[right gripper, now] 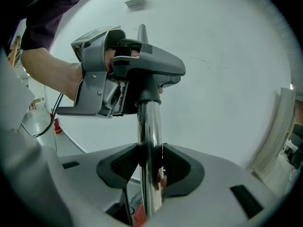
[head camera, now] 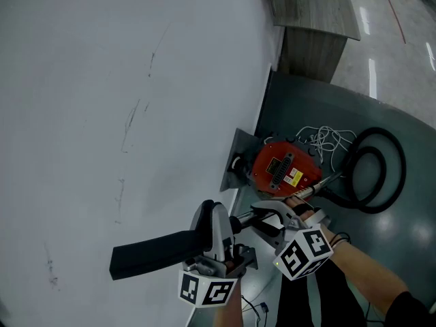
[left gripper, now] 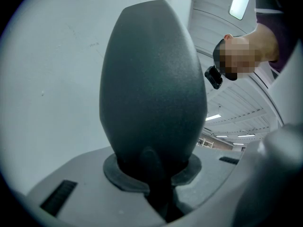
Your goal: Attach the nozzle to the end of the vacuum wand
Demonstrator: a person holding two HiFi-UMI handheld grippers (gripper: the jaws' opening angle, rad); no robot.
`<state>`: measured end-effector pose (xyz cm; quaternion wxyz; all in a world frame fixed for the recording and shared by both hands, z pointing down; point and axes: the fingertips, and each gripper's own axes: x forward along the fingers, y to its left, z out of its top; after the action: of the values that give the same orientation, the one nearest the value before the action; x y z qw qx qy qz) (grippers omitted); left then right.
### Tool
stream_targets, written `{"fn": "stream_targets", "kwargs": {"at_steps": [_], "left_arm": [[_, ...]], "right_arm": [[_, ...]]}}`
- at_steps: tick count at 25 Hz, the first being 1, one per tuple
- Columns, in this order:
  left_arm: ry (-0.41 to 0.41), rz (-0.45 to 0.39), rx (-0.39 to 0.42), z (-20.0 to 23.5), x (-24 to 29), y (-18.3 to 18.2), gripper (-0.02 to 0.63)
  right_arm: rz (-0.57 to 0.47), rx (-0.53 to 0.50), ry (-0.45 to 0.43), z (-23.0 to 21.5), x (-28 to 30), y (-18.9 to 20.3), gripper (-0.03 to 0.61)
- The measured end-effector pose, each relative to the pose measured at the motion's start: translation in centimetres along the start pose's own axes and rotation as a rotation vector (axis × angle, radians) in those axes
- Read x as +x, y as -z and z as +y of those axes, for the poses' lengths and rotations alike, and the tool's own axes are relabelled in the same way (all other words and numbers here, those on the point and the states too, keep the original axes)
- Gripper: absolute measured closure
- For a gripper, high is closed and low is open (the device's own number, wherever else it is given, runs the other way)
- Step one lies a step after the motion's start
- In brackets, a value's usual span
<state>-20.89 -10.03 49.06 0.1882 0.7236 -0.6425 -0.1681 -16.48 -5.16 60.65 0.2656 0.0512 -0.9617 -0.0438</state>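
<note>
Head view: red vacuum bears unreadable yellow label.

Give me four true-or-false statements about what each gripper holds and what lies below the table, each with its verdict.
1. The left gripper is shut on the black nozzle. True.
2. The right gripper holds nothing. False: its jaws are closed on the chrome wand.
3. The vacuum has a blue body. False: its body is red.
4. A black hose lies in a loop beside the vacuum. True.
</note>
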Motion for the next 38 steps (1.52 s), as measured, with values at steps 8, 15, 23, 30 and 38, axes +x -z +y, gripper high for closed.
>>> {"fn": "stream_targets", "kwargs": {"at_steps": [8,15,23,30,38], "left_arm": [[0.013,-0.027,-0.116,0.7,-0.1,0.1,0.532],[0.057,0.012,-0.072,0.0,0.1,0.4,0.534],[0.072,0.01,-0.074,0.1,0.2,0.9,0.535],[0.068,0.012,-0.029,-0.1,0.1,1.6,0.538],[0.055,0.065,0.036,-0.1,-0.3,2.9,0.447]], "right_arm": [[-0.01,-0.023,0.016,-0.1,-0.1,0.0,0.42],[0.003,-0.028,0.026,0.1,-0.2,0.0,0.42],[0.01,-0.031,0.034,0.2,-0.1,0.0,0.42],[0.024,-0.038,0.03,0.4,0.1,0.2,0.42],[0.01,0.002,0.01,0.6,0.4,0.4,0.419]]}}
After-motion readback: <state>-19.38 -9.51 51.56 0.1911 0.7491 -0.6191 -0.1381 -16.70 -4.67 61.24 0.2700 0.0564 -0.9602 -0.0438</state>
